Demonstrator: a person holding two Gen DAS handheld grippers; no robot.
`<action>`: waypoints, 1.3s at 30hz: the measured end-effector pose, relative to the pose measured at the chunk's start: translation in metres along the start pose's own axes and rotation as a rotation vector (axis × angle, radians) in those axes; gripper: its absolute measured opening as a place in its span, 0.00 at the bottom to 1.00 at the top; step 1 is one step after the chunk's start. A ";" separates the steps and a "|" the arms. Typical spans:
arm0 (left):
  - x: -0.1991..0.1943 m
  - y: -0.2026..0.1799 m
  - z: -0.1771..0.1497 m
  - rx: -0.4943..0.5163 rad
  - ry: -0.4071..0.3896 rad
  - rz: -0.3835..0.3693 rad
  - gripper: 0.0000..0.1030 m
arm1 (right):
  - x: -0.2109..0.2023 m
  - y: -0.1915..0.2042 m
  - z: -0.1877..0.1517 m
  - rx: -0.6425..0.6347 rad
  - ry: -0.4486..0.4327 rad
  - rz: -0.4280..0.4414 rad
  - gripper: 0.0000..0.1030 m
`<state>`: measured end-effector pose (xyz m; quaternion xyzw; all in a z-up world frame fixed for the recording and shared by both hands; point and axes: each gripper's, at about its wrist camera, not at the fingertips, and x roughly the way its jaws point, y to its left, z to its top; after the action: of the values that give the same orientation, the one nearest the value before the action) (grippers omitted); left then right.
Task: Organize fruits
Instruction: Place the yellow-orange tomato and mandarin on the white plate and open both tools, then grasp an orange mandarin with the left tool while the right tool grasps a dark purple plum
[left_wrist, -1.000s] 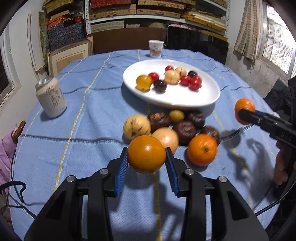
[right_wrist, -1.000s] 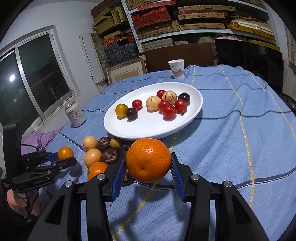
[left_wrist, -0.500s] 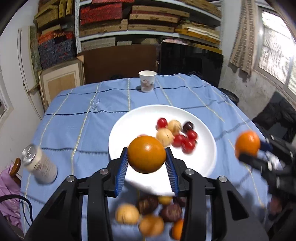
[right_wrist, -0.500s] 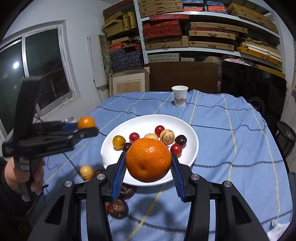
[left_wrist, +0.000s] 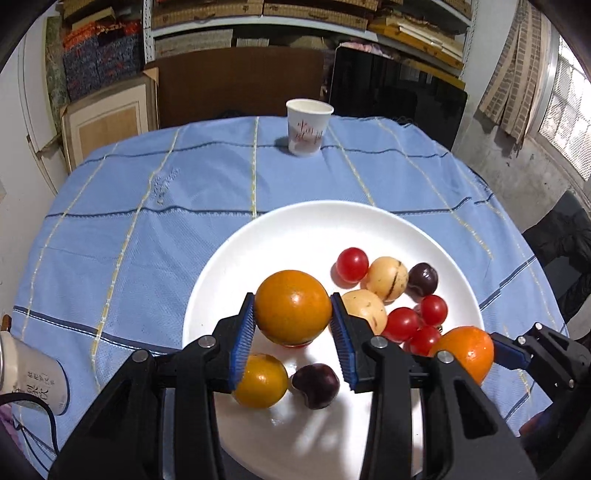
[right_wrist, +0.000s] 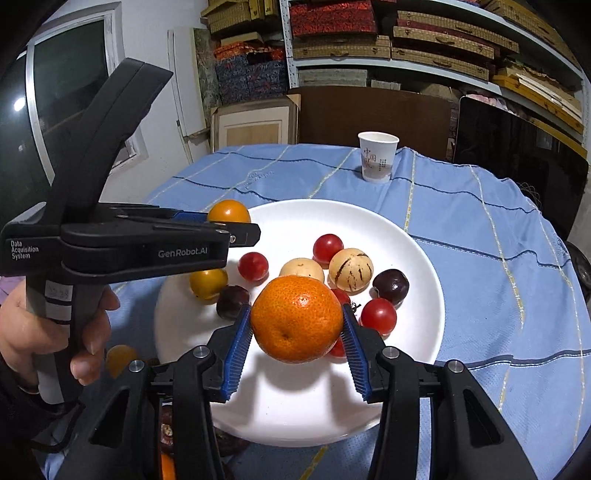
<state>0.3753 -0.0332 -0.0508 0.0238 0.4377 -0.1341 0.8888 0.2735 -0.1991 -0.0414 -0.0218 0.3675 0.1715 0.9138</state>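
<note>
Now both grippers hang over the white plate (left_wrist: 295, 236) on the blue-clothed table (left_wrist: 147, 221), each with a fruit between its jaws. The left gripper (left_wrist: 292, 296) has a smooth orange (left_wrist: 293, 307) at its tips, above the plate's near-left part. Its jaws have just been opening, and the blue pads look to be touching the fruit's sides, with no clear gap. The right gripper (right_wrist: 296, 307) has a dimpled mandarin (right_wrist: 297, 319) over the plate's near-middle. Its jaws have likewise just been opening, and its pads sit against the peel on both sides.

On the plate lie red cherry tomatoes (left_wrist: 352, 264), two pale striped fruits (left_wrist: 388, 277), two dark plums (left_wrist: 316, 386) and a yellow fruit (left_wrist: 261, 380). From the right wrist view, a hand (right_wrist: 22, 332) grips the left gripper's handle off the plate's left side. Beyond the plate's far rim stands a paper cup (left_wrist: 309, 127). Well off the plate's left side stands a drink can (left_wrist: 33, 373).
</note>
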 end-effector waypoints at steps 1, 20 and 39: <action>-0.001 0.001 -0.001 -0.003 -0.002 0.002 0.62 | -0.003 0.001 -0.001 -0.010 -0.016 -0.014 0.57; -0.110 0.017 -0.146 -0.023 -0.036 -0.018 0.87 | -0.092 0.068 -0.106 -0.168 -0.018 0.061 0.57; -0.099 -0.075 -0.203 0.226 -0.022 -0.032 0.55 | -0.102 0.019 -0.127 0.100 -0.070 0.003 0.56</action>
<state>0.1415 -0.0516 -0.0930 0.1152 0.4105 -0.1969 0.8829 0.1141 -0.2325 -0.0629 0.0304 0.3437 0.1550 0.9257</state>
